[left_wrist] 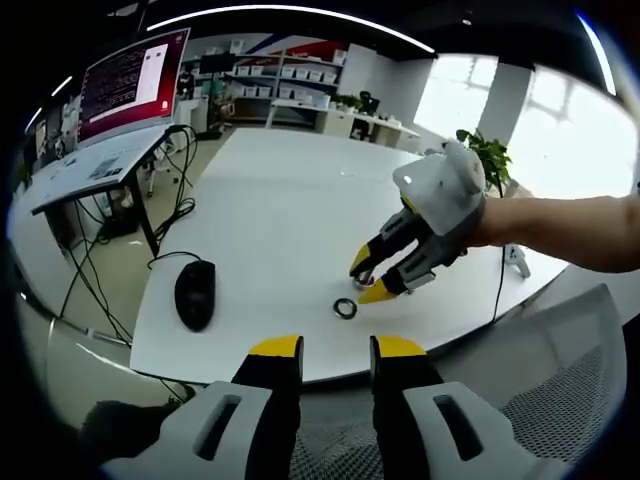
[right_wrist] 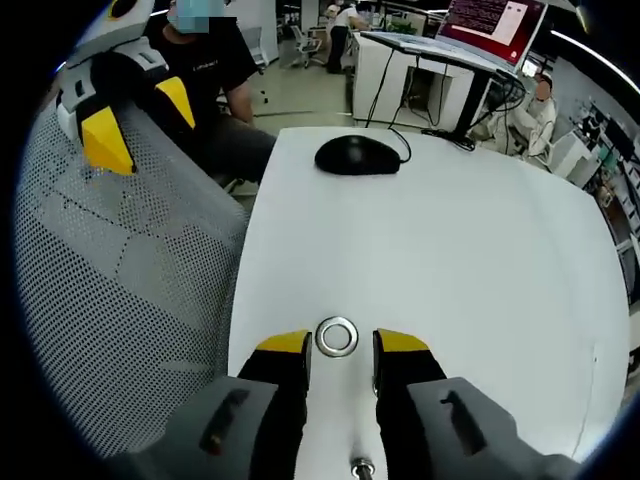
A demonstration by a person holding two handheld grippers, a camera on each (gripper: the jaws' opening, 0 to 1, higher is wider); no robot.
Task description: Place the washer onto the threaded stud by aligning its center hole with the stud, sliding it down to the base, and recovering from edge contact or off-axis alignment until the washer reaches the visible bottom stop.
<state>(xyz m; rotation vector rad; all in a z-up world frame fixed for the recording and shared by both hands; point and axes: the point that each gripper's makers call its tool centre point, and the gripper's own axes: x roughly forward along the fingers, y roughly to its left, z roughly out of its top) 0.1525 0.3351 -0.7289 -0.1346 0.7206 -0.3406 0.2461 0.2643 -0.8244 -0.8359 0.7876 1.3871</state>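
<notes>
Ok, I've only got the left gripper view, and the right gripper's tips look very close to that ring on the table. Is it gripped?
Observer: No. In the right gripper view the washer lies flat on the table, in the gap between the right gripper tips. The jaws are open either side of it.
Operator: It looks dark from here. Is it metal?
Observer: Yes, up close it's a shiny silver ring with a clear centre hole.
Operator: Anything behind my left gripper?
Observer: The left gripper hangs over the grey mesh chair, and a person in a black shirt sits just beyond it.
</notes>
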